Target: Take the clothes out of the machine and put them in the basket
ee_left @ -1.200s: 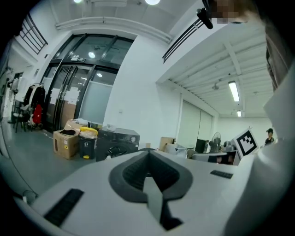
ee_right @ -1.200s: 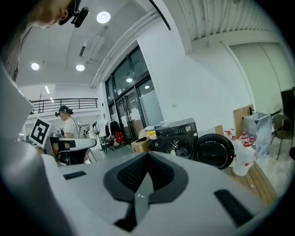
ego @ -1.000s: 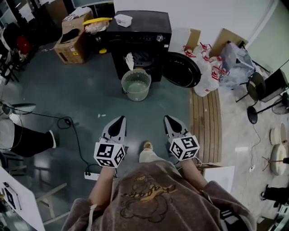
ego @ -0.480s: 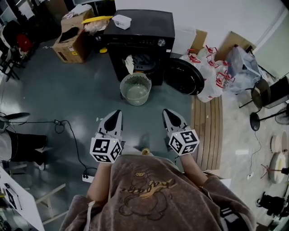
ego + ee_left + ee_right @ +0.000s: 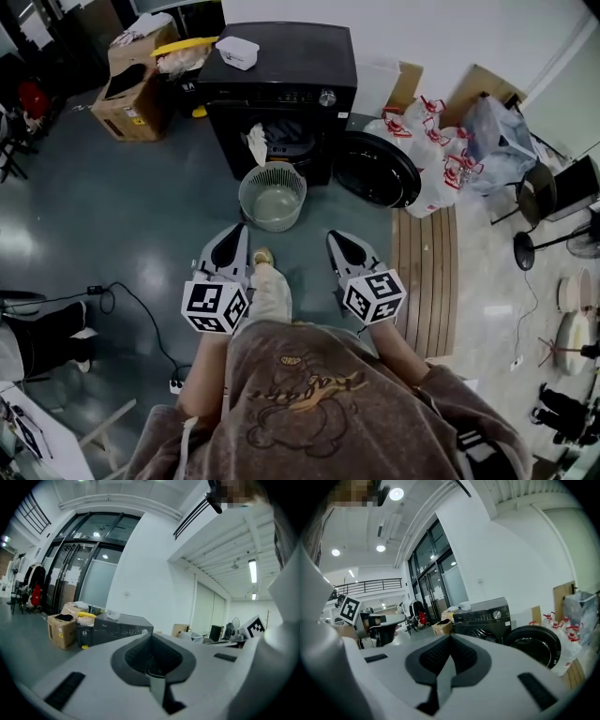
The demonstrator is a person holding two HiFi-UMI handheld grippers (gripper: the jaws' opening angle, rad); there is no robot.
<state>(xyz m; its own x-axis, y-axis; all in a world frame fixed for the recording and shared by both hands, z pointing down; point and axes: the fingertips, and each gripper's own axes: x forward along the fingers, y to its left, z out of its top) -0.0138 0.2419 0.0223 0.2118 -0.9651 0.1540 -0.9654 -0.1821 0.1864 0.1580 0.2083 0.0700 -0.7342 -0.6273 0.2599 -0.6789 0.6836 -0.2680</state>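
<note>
Jaws pressed together and empty on both the left gripper [image 5: 234, 240] and right gripper [image 5: 338, 246], each held out over the floor [image 5: 141, 206] short of the basket [image 5: 304, 190] and well apart from any clothing. Machine [image 5: 281, 75] door [image 5: 376, 169] is swung open and a white garment [image 5: 256, 143] hangs out of the drum mouth just behind the basket; whatever else is in the drum is too dark to tell. Basket looks empty from above, so I'd say nothing is transferred yet and the whole job remains: reach in, pull each piece, drop it in the basket.
</note>
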